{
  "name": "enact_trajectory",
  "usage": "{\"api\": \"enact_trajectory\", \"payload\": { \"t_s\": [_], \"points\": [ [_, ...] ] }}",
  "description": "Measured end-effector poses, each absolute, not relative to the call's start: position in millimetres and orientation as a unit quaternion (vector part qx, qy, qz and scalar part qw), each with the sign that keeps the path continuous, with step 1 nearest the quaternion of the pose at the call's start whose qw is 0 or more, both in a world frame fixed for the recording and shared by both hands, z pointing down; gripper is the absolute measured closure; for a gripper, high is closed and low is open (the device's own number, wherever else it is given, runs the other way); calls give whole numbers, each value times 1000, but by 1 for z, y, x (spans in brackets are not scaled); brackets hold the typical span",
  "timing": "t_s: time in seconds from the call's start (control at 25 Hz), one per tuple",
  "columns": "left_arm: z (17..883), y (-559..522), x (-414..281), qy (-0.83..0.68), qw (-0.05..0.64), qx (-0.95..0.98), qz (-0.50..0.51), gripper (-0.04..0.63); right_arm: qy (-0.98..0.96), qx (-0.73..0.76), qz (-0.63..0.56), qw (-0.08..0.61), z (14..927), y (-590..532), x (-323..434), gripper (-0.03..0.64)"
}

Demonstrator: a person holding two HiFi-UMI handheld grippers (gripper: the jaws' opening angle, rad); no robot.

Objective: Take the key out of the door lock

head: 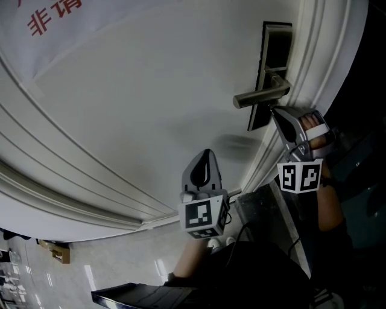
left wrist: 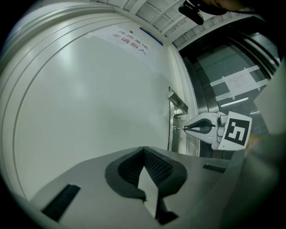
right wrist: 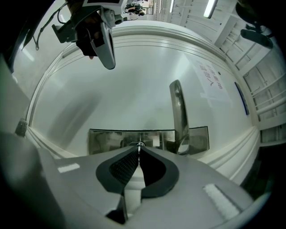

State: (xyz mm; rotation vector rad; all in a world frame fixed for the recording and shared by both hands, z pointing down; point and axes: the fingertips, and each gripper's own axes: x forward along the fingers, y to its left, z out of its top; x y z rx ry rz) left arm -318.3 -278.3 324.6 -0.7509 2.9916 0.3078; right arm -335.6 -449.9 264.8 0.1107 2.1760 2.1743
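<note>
Two grippers to log; taking the lock plate (right wrist: 107,141) on the white door (head: 151,90) as reference.

Pinching the key (right wrist: 139,144) with the right gripper (right wrist: 139,148): jaws pressing together on it, only a thin metal sliver showing at the tips. Noting the key seated in the plate, on the stretch below the lever handle (head: 259,96) in the head view, projecting from the plate face straight into the jaw tips. Holding the right gripper nose-on to the plate, tips just off its surface, marker cube (head: 300,176) trailing behind on the side away from the plate.

Keeping the left gripper (left wrist: 143,148) well apart from the plate, out from the door face, lower than the plate and on the side away from the door frame (head: 313,60). Seeing its jaws closing tip to tip with nothing between them, pointing at bare door panel beside the plate.

Reading red print on a white sheet (head: 54,18) stuck to the door, far from the plate, toward the head view's top left corner; characters cut off by the picture edge.
</note>
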Motion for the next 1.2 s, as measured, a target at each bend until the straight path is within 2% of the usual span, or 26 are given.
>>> {"api": "enact_trajectory", "payload": {
  "t_s": [1.2],
  "points": [
    [323, -284, -312, 963, 20, -250, 102, 595, 711, 38, 702, 34, 266, -454, -313, 606]
  ]
}}
